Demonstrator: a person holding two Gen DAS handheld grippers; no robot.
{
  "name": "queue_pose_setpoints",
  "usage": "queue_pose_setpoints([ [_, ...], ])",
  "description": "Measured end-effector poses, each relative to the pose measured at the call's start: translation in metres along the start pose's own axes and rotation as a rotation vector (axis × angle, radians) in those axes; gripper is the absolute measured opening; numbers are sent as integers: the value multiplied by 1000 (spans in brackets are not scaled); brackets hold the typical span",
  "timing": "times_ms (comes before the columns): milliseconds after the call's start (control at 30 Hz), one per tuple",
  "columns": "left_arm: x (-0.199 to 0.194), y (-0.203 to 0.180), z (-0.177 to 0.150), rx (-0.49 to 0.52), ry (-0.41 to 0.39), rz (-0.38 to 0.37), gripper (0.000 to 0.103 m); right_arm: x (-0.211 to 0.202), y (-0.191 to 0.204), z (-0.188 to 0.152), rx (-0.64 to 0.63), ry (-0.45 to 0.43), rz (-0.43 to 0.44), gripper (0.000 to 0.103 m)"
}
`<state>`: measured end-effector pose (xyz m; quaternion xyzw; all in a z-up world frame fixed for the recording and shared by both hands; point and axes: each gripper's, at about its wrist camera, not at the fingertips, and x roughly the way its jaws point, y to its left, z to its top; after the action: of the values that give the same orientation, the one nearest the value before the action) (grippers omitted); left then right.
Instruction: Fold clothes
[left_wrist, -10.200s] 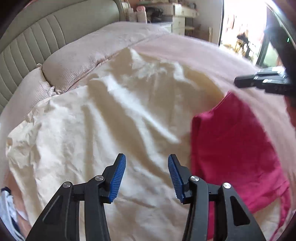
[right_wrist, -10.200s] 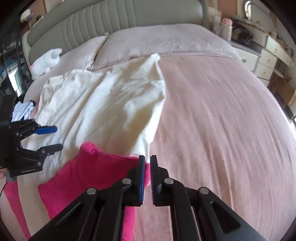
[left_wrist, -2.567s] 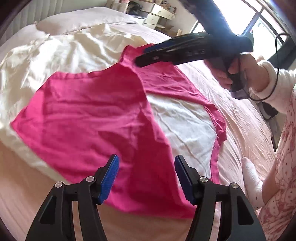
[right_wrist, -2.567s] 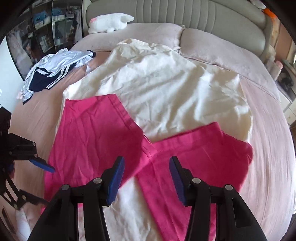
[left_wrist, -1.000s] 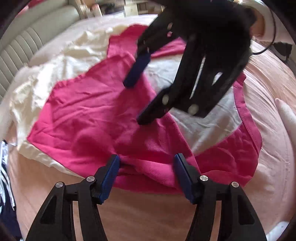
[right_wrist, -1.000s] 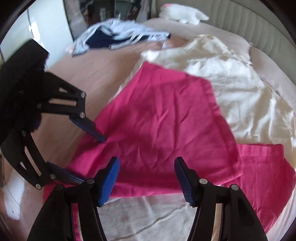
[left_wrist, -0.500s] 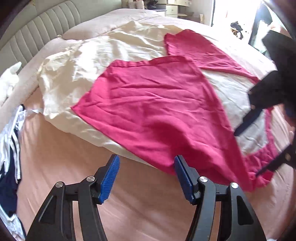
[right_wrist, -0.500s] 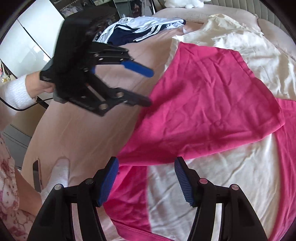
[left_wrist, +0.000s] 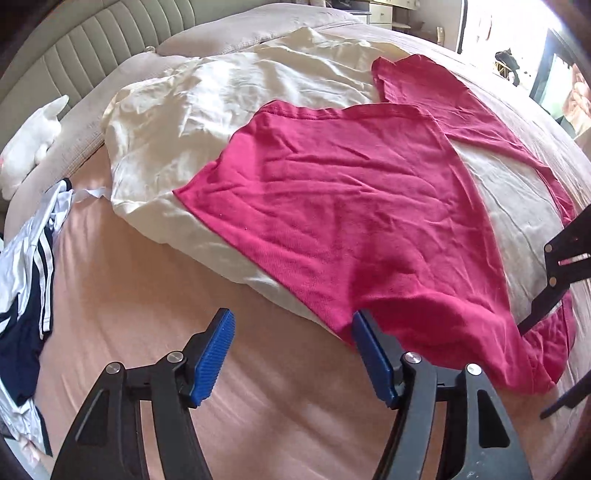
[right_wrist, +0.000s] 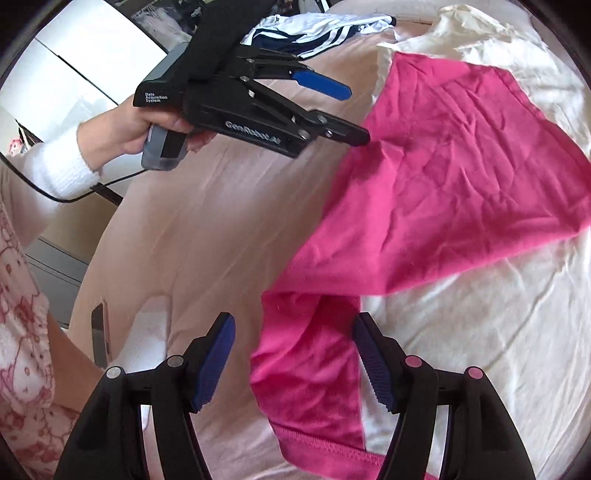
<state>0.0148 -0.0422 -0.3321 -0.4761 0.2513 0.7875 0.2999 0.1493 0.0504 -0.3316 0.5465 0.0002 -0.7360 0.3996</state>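
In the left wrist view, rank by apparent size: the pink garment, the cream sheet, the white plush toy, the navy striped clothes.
1. pink garment and cream sheet: similar, sheet partly covered.
2. navy striped clothes, cut off by the edge.
3. white plush toy, smallest, also farthest.

Left tongs (left_wrist: 291, 354) are seen wide apart, blue pads facing inward, nothing held between them. The right-hand pad (left_wrist: 371, 356) lies at the near edge of the pink garment (left_wrist: 354, 206); contact cannot be told. The pink garment is spread flat, partly folded over, on a cream sheet (left_wrist: 207, 110) upon the bed (left_wrist: 155, 325). A white lining panel (left_wrist: 517, 206) is exposed at right. Part of the right tongs (left_wrist: 561, 280) is seen at the right edge, over the garment's hem. A navy-and-white striped garment (left_wrist: 29, 258) lies at left, a white plush toy (left_wrist: 33, 140) near the padded headboard (left_wrist: 103, 48).
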Motion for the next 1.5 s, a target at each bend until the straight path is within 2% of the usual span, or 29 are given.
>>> queue_pose_setpoints([
  [33,-1,-1,1,-6,-3,-7,65,1,4,1,-21,-19,-25,67],
  [100,-5,-4,1,4,-12,-9,65,-1,9,3,-56,-63,-85,59],
  [133,-7,-6,1,10,-16,-10,65,-3,10,4,-71,-83,-112,41],
  [167,-9,-7,1,17,-20,-11,65,-3,9,5,-75,-78,-109,18],
  [200,-12,-8,2,16,-28,-22,65,-3,6,7,-64,-73,-99,14],
  [333,-25,-11,4,21,-90,-79,65,-9,-5,3,-20,-46,-44,10],
  [367,-27,-11,4,21,-92,-87,65,-7,-8,3,-23,-28,-59,10],
  [467,-30,-10,5,13,-94,-136,65,-2,-17,1,-30,22,-98,15],
  [533,-33,-11,3,12,-96,-153,65,-6,-18,1,-24,0,-58,17],
  [567,-34,-12,2,11,-97,-162,65,-9,-18,1,-24,-12,-25,18],
  [633,-36,-14,0,21,-96,-151,65,-14,-25,2,41,-39,100,15],
  [667,-37,-15,-1,25,-96,-166,65,-13,-39,2,149,-35,207,9],
  [700,-38,-16,-3,28,-97,-183,65,-13,-55,0,267,-34,319,8],
  [767,-38,-19,-6,47,-88,-170,65,-5,-102,-18,627,-54,614,8],
  [800,-37,-20,-7,54,-78,-165,65,6,-122,-31,790,-34,733,8],
  [900,-36,-28,-12,93,-59,-179,65,7,-140,-48,856,16,666,4],
  [967,-32,-41,-15,166,-38,-137,65,2,-121,-40,741,78,611,12],
  [1033,-38,-49,-14,197,-61,-148,65,-5,-104,-30,630,125,557,12],
  [1100,-46,-53,-11,204,-92,-185,65,-28,-99,-14,497,73,380,16],
  [1167,-51,-54,-1,201,-128,-168,65,-52,-97,2,388,-13,203,18],
  [1200,-50,-56,3,212,-134,-174,65,-61,-98,10,344,-53,123,18],
  [1233,-42,-59,4,241,-98,-157,65,-69,-98,17,301,-85,49,18],
  [1367,-7,-72,5,363,58,-84,65,-70,-99,27,130,-54,-134,18],
  [1433,-10,-69,-6,401,86,-96,65,-71,-100,33,44,-39,-224,13],
  [1500,-18,-62,-11,374,92,-132,64,-72,-100,38,-42,-23,-315,12],
])
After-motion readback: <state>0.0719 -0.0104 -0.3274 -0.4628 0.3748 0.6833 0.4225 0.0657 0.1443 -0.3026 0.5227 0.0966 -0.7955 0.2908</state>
